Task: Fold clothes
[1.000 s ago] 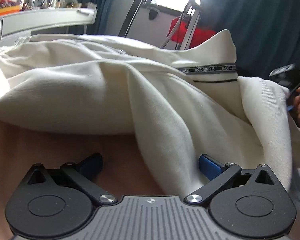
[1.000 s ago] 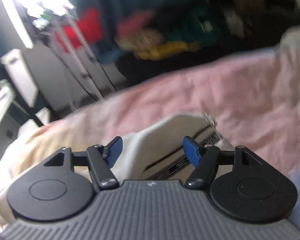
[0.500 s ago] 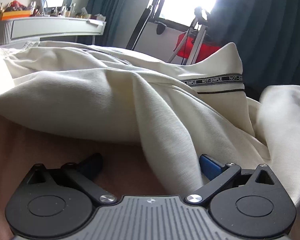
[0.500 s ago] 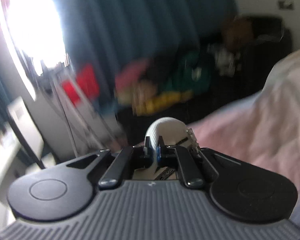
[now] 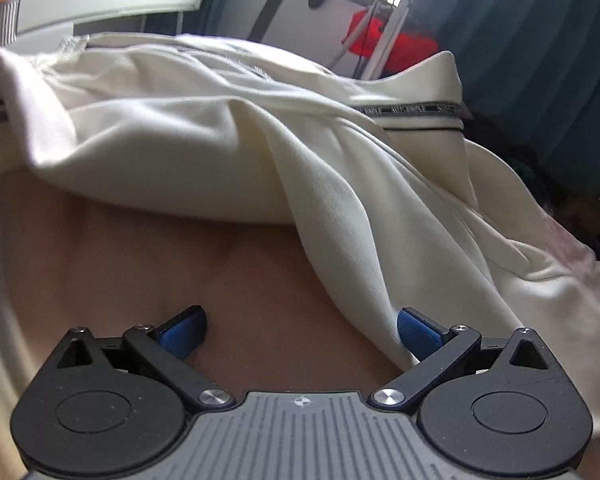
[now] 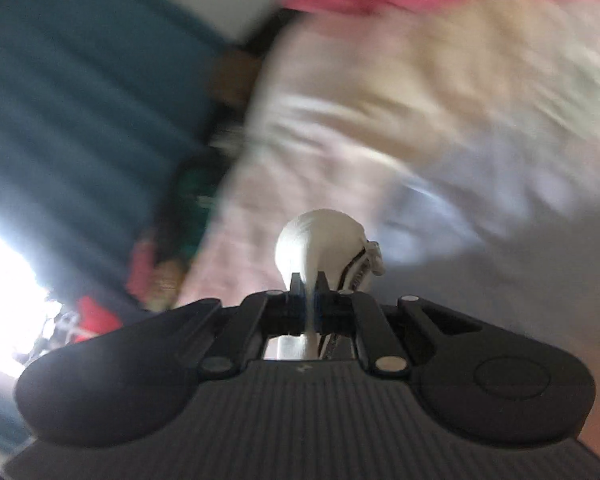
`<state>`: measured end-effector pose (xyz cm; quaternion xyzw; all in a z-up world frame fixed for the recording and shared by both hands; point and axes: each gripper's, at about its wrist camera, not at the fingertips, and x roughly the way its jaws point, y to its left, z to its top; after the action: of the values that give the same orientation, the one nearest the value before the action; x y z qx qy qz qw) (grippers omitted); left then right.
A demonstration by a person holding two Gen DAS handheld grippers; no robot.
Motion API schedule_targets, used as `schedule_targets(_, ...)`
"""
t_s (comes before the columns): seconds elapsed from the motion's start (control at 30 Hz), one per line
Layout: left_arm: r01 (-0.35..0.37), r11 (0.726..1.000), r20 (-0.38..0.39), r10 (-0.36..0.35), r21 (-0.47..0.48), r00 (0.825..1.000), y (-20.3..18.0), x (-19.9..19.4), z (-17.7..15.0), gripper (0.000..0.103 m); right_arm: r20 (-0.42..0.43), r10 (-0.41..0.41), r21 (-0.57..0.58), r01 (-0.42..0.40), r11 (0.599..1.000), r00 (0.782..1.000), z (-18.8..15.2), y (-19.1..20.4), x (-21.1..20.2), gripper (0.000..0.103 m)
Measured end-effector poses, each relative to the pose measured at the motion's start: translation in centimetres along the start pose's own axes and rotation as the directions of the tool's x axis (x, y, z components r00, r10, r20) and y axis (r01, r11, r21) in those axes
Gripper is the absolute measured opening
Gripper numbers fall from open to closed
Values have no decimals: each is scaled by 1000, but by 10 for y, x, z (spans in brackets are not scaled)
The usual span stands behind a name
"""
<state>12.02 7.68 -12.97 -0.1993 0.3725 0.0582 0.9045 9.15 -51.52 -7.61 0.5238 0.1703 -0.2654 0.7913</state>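
Lying rumpled across the pink bed [image 5: 148, 280]: a cream garment [image 5: 220, 152] with a black lettered band [image 5: 416, 110]. Hovering low with blue pads spread wide, one fold brushing the right-hand pad: the left tool [image 5: 300, 328]. Pinching a bunched cream fold [image 6: 320, 240] tightly, amid blur: the right tool [image 6: 309, 284].

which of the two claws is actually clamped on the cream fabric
The right claw: its jaws pinch a bunched fold of cream fabric. The left claw stands open.
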Motion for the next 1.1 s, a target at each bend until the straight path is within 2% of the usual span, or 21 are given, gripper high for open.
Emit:
schedule_targets(0.07,21,999,-21,-22,-27,1000,6,-7,-1,101,-28,-32,91,35,995,999,-7,-36,-8,8)
schedule_targets(0.2,4,998,-18,-5,-59,1000,14,-15,-3,101,-87,-9,249,30,968,996,-22,-78,-11,8)
schedule_targets(0.3,0,995,-30,-3,-103,1000,19,-11,2,101,-109,-8,269,38,962,994,-23,-88,-18,10)
schedule_targets(0.43,-4,992,-43,-2,-128,999,23,-5,6,101,-48,-15,272,27,962,999,-13,-98,-28,13)
schedule_targets(0.47,-2,991,-44,-4,-132,999,23,-5,6,101,-37,-16,272,26,962,999,-8,-98,-27,16)
schedule_targets(0.5,0,991,-45,-6,-136,999,24,-5,6,101,-35,-12,268,21,963,999,-5,-96,-28,33)
schedule_targets(0.53,4,990,-43,-10,-138,999,25,-6,5,101,-39,-7,255,16,967,999,-5,-93,-26,55)
schedule_targets(0.6,10,990,-43,-16,-142,999,27,-7,5,101,-46,4,228,6,974,999,-4,-87,-23,71)
schedule_targets(0.67,14,988,-46,-22,-156,999,29,-5,7,101,-53,15,202,-4,979,998,-3,-81,-19,71)
schedule_targets(0.77,25,979,-61,-38,-203,997,35,-4,9,101,-106,-63,114,75,991,992,-6,-72,-6,71)
schedule_targets(0.87,82,958,-74,-106,-274,992,49,-5,10,101,-165,-80,121,101,987,983,-12,-77,9,70)
schedule_targets(0.93,127,928,-79,-165,-351,983,65,-8,13,100,-175,-62,105,81,991,983,-15,-76,14,69)
schedule_targets(0.97,147,903,-74,-193,-403,978,75,-10,14,97,-171,-60,77,74,994,983,-16,-72,16,67)
schedule_targets(1.0,167,875,-67,-221,-455,973,86,-12,15,95,-167,-58,48,67,997,984,-16,-68,17,60)
schedule_targets(1.03,182,829,-48,-244,-528,969,100,-15,13,92,-155,-65,21,69,997,986,-15,-65,17,50)
schedule_targets(1.07,197,778,-28,-265,-597,964,114,-18,12,90,-143,-71,-6,71,997,987,-15,-61,17,46)
schedule_targets(1.1,209,718,-9,-287,-664,958,128,-20,10,88,-131,-78,-33,74,997,988,-15,-58,17,35)
